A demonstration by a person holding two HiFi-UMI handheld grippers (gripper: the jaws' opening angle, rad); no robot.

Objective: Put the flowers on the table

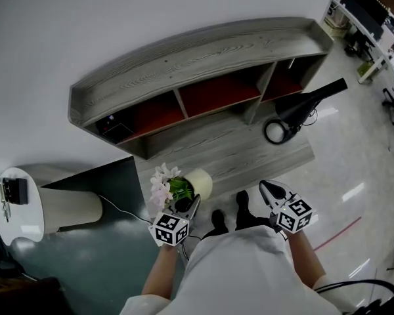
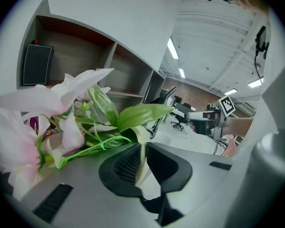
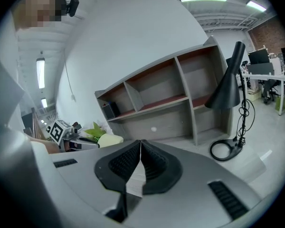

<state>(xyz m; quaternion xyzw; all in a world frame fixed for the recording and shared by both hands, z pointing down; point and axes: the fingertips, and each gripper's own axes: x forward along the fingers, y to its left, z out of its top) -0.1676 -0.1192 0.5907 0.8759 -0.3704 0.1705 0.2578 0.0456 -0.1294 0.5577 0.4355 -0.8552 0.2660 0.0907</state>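
A cream pot (image 1: 199, 182) of pink flowers (image 1: 161, 184) with green leaves hangs tilted above the floor, just in front of the grey wooden table (image 1: 203, 51). My left gripper (image 1: 190, 204) is shut on the pot's thin rim (image 2: 141, 161), which sits between the two pads. In the left gripper view the flowers (image 2: 57, 103) and leaves (image 2: 142, 115) fill the left half. My right gripper (image 1: 268, 190) is held to the right of the pot, shut with nothing in it; its pads (image 3: 140, 152) meet. The pot (image 3: 109, 139) also shows small at the left of the right gripper view.
The table has red-backed shelf bays (image 1: 217, 92) and a low front board (image 1: 203, 146). A black desk lamp (image 1: 301, 107) stands at its right end. A round white side table (image 1: 16, 202) stands on the left, with a cable (image 1: 121, 209) across the floor. Office desks (image 1: 371, 18) stand far right.
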